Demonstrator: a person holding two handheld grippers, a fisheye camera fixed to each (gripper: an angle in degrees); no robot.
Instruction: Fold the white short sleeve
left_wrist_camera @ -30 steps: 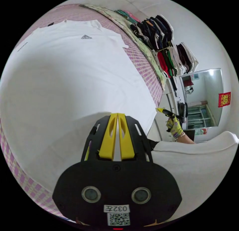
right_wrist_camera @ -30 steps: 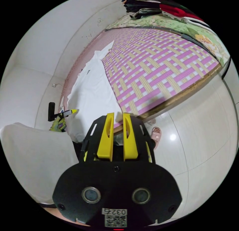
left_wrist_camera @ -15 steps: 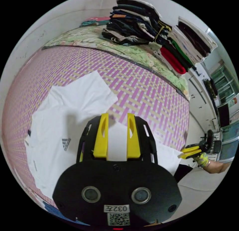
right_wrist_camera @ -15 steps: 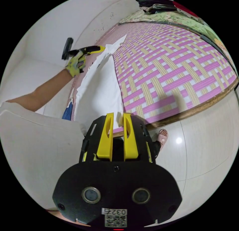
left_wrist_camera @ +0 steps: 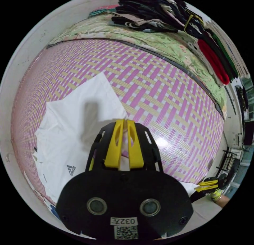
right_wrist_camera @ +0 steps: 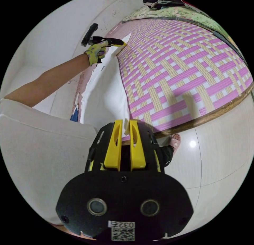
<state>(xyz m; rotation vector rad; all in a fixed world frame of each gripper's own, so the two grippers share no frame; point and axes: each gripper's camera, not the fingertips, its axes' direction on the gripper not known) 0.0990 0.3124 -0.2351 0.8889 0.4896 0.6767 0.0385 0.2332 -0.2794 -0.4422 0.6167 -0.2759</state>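
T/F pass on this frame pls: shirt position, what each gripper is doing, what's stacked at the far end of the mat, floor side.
1. The white short-sleeve shirt lies on a pink and tan woven mat. True.
2. The left gripper stands wide open over bare mat. False: its jaws are nearly together, with white cloth between them.
3. Stacks of folded dark and red clothes sit on a green floral cloth beyond the mat. True.
4. The right gripper hangs over the middle of the mat. False: it is at the mat's near edge, at a corner of the shirt.
5. The hand on the left gripper wears a yellow-green glove. True.
6. The floor is carpeted. False: it is glossy pale tile.
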